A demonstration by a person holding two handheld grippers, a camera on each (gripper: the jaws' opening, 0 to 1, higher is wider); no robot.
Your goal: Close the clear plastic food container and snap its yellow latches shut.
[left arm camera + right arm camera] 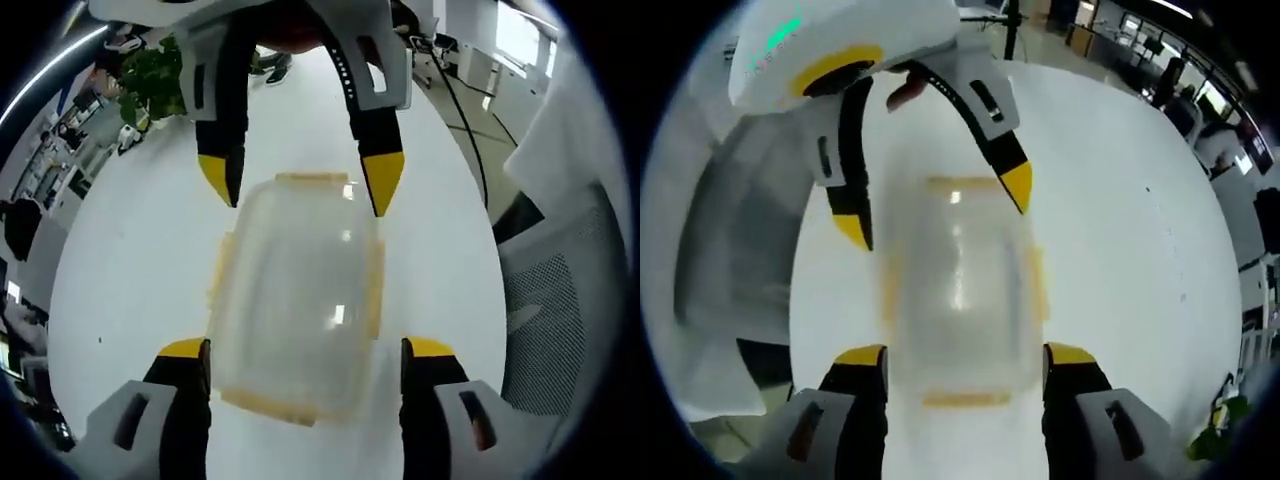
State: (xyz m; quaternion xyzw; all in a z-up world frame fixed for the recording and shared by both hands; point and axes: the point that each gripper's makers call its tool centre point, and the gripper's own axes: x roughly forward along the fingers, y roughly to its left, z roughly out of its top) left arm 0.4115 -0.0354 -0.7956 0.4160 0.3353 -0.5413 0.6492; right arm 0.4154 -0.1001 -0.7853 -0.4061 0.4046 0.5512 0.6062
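Lid sits on the container (295, 310) mid-frame on the white bench (130, 280); both the left gripper (305, 365) and right gripper (965, 365) gape open, latches apparently unsnapped.

**Around the big white table**

A white table (130, 270) lies under the left gripper. A green plant (155, 75) stands far ahead to its left. A mesh chair (560, 320) sits close on its right. A black cable (470, 130) runs ahead on the right.
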